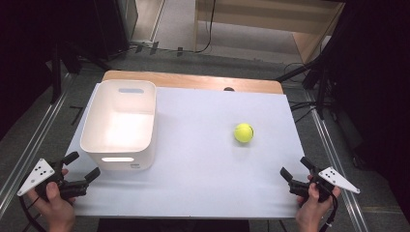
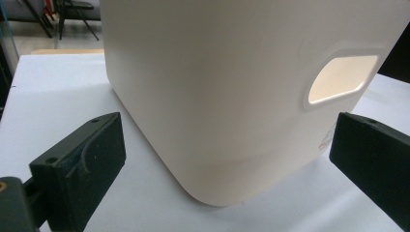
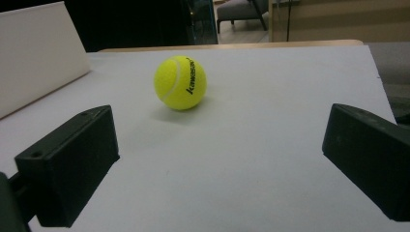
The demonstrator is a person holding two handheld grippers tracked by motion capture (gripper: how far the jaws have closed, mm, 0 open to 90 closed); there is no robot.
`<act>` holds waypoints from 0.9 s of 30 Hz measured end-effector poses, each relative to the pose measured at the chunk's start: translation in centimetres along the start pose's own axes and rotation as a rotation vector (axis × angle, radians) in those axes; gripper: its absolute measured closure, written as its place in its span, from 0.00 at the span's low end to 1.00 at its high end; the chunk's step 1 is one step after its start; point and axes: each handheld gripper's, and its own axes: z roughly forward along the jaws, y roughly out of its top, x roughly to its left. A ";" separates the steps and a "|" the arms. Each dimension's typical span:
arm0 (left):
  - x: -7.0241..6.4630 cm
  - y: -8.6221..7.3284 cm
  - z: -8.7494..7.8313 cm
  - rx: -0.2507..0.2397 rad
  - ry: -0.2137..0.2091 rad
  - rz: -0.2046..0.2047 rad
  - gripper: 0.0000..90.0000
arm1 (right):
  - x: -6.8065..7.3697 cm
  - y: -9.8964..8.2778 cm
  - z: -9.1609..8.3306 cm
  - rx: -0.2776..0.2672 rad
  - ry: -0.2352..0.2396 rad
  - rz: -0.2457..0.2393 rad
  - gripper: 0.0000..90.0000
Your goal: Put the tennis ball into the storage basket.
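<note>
A yellow tennis ball (image 1: 243, 132) lies on the white table top, right of centre; in the right gripper view the ball (image 3: 180, 82) sits ahead of the jaws and a little to their left. A white plastic bin (image 1: 121, 124) with handle cut-outs stands at the left. My left gripper (image 1: 82, 168) is open near the front left corner, just off the bin's near corner (image 2: 212, 121), touching nothing. My right gripper (image 1: 296, 167) is open at the front right, well short of the ball, with nothing between its jaws.
The white table top (image 1: 203, 164) ends in a wooden strip (image 1: 193, 80) at the far edge. Metal rails (image 1: 29, 145) run along the floor on both sides. Dark stands and cables (image 1: 314, 82) crowd the far right.
</note>
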 end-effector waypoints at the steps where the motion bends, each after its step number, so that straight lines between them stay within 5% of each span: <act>1: 0.0 0.0 0.0 0.000 0.000 -0.002 0.00 | 0.1 0.1 0.0 0.006 -0.001 0.006 0.00; 8: 0.0 0.0 0.0 -0.003 -0.001 0.000 0.00 | 0.3 1.0 0.1 0.056 -0.020 -0.007 0.00; 12: 0.0 0.0 0.0 -0.005 0.001 -0.005 0.00 | 0.8 2.4 0.7 0.128 -0.053 -0.046 0.00; 27: 0.1 0.0 0.0 -0.006 -0.001 -0.009 0.00 | 1.9 6.2 4.2 0.260 0.007 -0.125 0.00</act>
